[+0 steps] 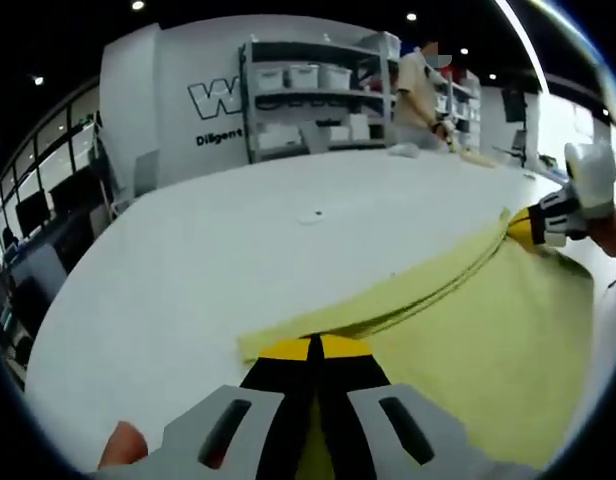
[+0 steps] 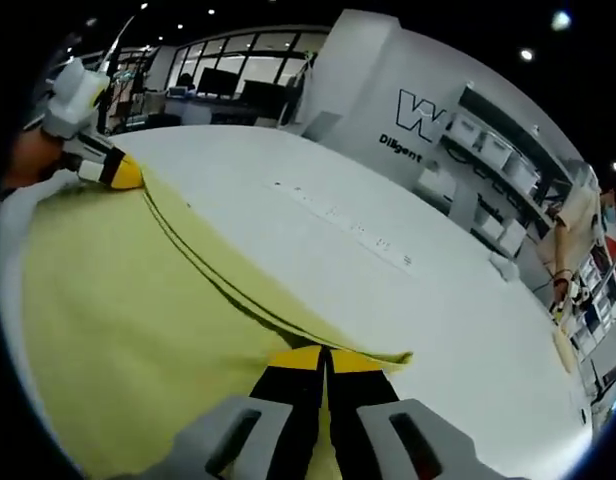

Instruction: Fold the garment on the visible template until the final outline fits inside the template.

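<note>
Both my grippers are pinched shut on the yellow garment (image 1: 488,340) right now. The left gripper (image 1: 313,350) has its jaws closed together on the near corner of the folded edge, and the right gripper (image 2: 326,358) is clamped the same way on the opposite corner. The cloth lies flat on the white worktop (image 1: 188,270), stretched between my two grips, with a doubled edge running along the fold line.

I can't make out any template outline from here, so I'm guessing the fold is midway at best.

What could go wrong: if one hand pulls harder than the other, the layers slide and the edge skews. The fabric looks thin and slippery, so a corner could also pop out of a pinch when lifted.

Further off there's shelving (image 1: 318,90) with bins, and a person (image 1: 420,95) at the far side.
</note>
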The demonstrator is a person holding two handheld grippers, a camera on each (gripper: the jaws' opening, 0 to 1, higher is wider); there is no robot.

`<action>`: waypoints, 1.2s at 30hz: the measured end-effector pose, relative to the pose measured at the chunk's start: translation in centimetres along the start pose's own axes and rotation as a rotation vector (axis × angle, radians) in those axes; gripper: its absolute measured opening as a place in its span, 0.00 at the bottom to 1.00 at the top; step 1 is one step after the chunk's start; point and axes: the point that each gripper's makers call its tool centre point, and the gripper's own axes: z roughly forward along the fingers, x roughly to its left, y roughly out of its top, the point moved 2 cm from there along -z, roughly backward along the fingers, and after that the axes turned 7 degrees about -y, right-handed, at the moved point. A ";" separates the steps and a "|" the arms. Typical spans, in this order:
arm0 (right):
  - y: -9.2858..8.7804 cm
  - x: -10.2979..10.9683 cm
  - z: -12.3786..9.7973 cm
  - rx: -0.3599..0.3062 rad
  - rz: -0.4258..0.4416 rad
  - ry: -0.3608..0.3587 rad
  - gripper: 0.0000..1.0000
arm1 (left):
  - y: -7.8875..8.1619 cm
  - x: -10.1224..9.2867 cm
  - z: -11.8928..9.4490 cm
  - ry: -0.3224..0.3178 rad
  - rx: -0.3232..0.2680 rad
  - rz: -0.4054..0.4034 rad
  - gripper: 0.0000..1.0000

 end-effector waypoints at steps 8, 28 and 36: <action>1.5 -1.1 1.0 -0.019 -0.013 -0.015 0.00 | 0.9 1.3 0.5 0.009 -0.008 0.013 0.00; 0.7 0.2 1.0 -0.006 -0.026 -0.006 0.00 | 0.5 0.7 0.6 0.009 0.009 0.039 0.00; -0.7 0.3 1.0 0.034 -0.006 0.003 0.00 | -0.2 1.3 0.6 0.016 0.022 0.030 0.00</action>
